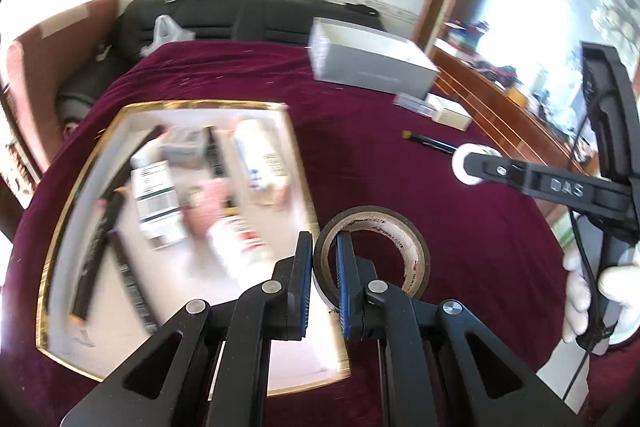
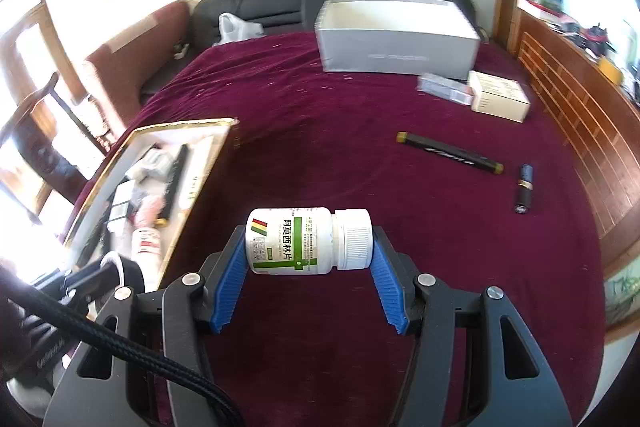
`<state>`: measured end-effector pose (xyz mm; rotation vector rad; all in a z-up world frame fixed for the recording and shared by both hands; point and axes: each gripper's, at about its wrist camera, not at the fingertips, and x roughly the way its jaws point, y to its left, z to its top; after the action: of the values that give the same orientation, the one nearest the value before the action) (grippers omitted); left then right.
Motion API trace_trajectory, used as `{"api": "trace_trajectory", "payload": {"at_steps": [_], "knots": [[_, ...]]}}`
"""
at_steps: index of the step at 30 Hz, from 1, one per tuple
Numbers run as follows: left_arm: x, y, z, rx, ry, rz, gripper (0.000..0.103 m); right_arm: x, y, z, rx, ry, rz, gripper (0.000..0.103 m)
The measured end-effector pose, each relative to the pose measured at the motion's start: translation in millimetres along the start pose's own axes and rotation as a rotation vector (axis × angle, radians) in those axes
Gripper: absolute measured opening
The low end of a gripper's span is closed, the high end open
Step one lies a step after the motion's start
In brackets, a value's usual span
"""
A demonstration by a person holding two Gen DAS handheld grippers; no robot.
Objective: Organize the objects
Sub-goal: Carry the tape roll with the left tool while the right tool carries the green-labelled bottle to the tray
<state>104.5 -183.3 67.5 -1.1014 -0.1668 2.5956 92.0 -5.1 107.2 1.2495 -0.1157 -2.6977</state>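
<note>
Several boxes, tubes and bottles crowd the gold-rimmed tray [image 1: 120,115].

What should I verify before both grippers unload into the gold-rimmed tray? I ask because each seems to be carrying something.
1. Left gripper shut on the tape roll's wall, one finger inside the ring: ok.
2. Right gripper holds the white pill bottle end to end, base and cap against the pads: ok.
3. Bottle lying level between the fingers: ok.
4. Free space in the tray: not ok at the far end, crowded; the near part looks bare.
5. Tape roll over the tray: not ok, it hangs just past the right rim.
6. Firmness of either grip: cannot tell.
</note>
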Motion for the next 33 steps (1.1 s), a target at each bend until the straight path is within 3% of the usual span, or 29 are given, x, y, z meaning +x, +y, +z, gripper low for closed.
{"api": "trace_trajectory", "payload": {"at_steps": [6, 13, 28, 33], "knots": [[1, 51, -9, -0.092, 0.009, 0.05, 0.009, 14, 40, -2, -0.054, 0.035, 0.052, 0.058], [17, 89, -21, -0.145, 0.075, 0.072, 0.009, 36, 85, -5, -0.11, 0.097, 0.146, 0.058], [30, 107, -33, -0.165, 0.155, 0.019, 0.009, 77, 144, -15, -0.22, 0.188, 0.173, 0.058], [13, 113, -29, -0.2, 0.122, -0.032, 0.01, 85, 150, -18, -0.233, 0.208, 0.183, 0.058]]}}
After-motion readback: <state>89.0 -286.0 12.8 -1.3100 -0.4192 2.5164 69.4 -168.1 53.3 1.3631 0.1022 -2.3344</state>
